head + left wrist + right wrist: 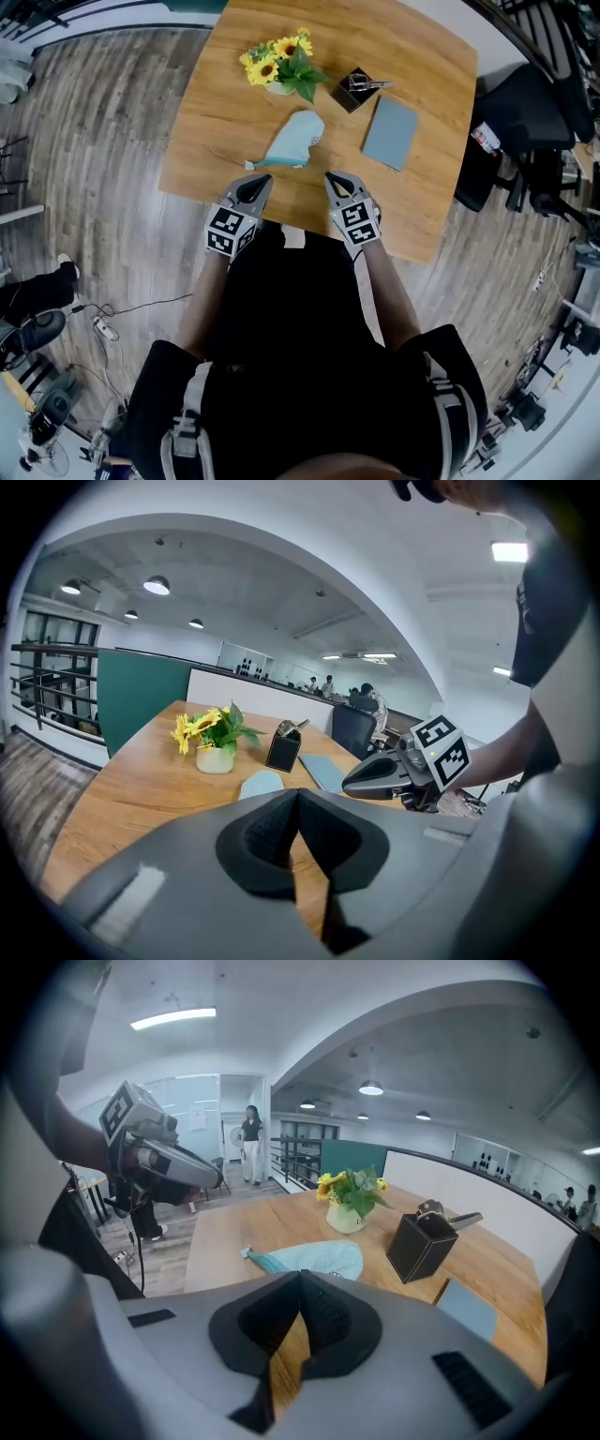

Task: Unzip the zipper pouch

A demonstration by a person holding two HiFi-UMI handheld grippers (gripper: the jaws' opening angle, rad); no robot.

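You are facing a smooth, wood-grain table with rounded corners [206,131]. The soft, rounded, pale blue fabric zipper pouch [298,137] is lying flat near its front edge. Your left gripper [265,178] and right gripper [330,176] are hovering near the pouch, each keeping its ribbed grey jaws pressed together on nothing.

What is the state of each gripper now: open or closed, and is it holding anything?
Left gripper: closed, holding nothing.
Right gripper: closed, holding nothing.
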